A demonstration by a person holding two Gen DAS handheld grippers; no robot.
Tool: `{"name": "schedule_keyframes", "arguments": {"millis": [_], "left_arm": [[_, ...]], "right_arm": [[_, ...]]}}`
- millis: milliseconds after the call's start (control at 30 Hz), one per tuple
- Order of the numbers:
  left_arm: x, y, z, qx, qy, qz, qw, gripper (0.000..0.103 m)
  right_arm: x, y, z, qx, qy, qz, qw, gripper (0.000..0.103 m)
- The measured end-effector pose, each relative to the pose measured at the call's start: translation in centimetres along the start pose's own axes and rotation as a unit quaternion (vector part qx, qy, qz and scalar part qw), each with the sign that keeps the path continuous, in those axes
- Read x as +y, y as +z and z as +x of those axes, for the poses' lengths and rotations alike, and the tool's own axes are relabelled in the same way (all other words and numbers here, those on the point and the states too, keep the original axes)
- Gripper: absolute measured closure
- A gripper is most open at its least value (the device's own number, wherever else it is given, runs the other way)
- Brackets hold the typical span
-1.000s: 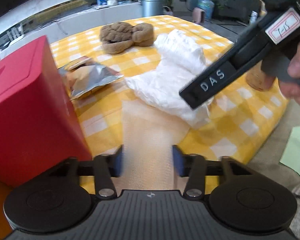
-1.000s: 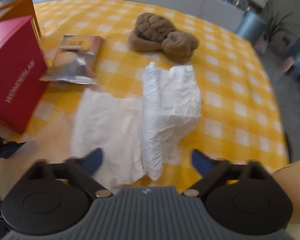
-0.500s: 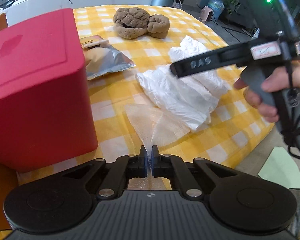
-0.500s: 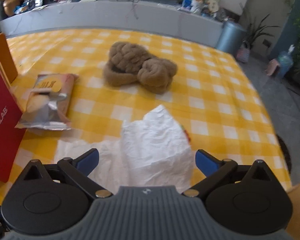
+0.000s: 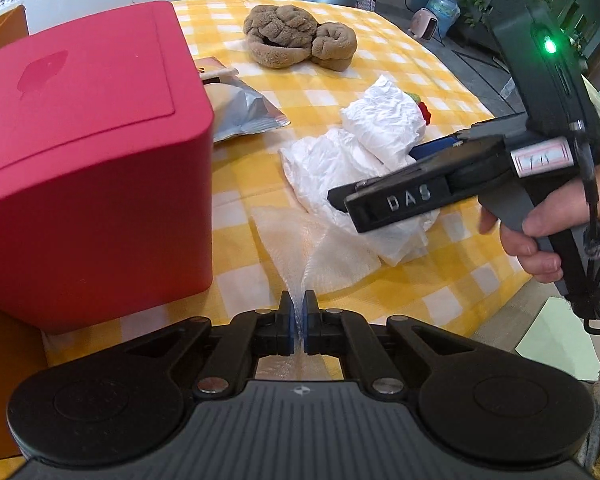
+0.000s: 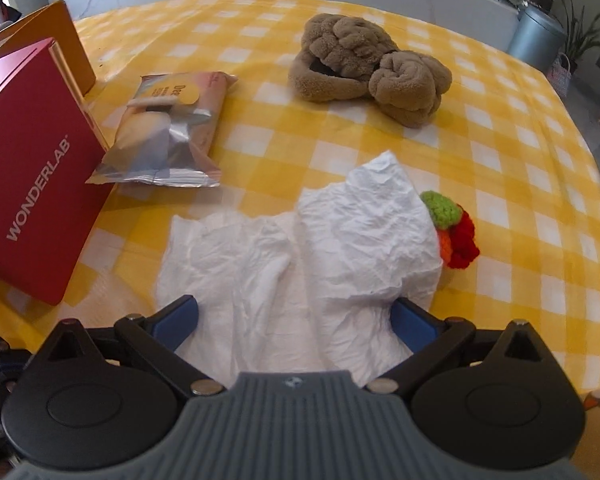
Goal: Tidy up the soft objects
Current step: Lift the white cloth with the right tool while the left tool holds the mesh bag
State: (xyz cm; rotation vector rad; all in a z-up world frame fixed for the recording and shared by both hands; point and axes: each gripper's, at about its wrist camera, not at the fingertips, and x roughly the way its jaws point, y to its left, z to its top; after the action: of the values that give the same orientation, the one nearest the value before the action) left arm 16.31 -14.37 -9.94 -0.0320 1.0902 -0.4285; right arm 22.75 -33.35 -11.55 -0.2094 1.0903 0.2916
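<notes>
Tablecloth (image 6: 500, 92), yellow-checked, carries a red box (image 5: 84, 152). White crumpled cloth (image 6: 300, 264) runs lengthwise toward the wide-open right gripper (image 6: 296, 316). Left gripper (image 5: 299, 320) pinches sheer mesh (image 5: 308, 252), fanning away from it.

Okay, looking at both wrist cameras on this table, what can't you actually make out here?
- Crocheted toy: right wrist view, mostly tucked under the white cloth.
- Snack packet: left wrist view, partly behind the red box.
- Mesh cloth: its pinched end vanishes between the left tool pads.
- Right tool: open; whether its fingers touch the cloth is unclear.
</notes>
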Motion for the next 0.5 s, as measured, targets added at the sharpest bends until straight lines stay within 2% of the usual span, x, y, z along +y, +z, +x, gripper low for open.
{"name": "schedule_keyframes", "arguments": {"millis": [67, 167, 233, 300, 400, 500], "left_arm": [[0.0, -0.1, 0.0, 0.002, 0.002, -0.001, 1.0, 0.099], [0.0, -0.4, -0.2, 0.006, 0.001, 0.005, 1.0, 0.099], [-0.2, -0.4, -0.3, 0.007, -0.001, 0.013, 0.9999, 0.099], [-0.4, -0.4, -0.5, 0.006, -0.004, 0.018, 0.9998, 0.099], [-0.7, -0.4, -1.1, -0.001, -0.008, 0.023, 0.9997, 0.099], [-1.0, -0.4, -2.0, -0.01, -0.011, 0.028, 0.9995, 0.099]], "right_arm": [[0.0, 0.0, -0.3, -0.006, 0.004, -0.011, 1.0, 0.014], [-0.2, 0.3, -1.4, -0.017, -0.013, -0.001, 1.0, 0.068], [-0.7, 0.3, -1.4, -0.017, -0.015, 0.013, 1.0, 0.077], [-0.8, 0.2, -1.5, -0.019, -0.016, 0.013, 1.0, 0.082], [-1.7, -0.2, -2.4, -0.031, -0.003, 0.046, 0.998, 0.084], [-2.4, -0.5, -4.1, -0.062, 0.014, 0.075, 0.995, 0.084]]}}
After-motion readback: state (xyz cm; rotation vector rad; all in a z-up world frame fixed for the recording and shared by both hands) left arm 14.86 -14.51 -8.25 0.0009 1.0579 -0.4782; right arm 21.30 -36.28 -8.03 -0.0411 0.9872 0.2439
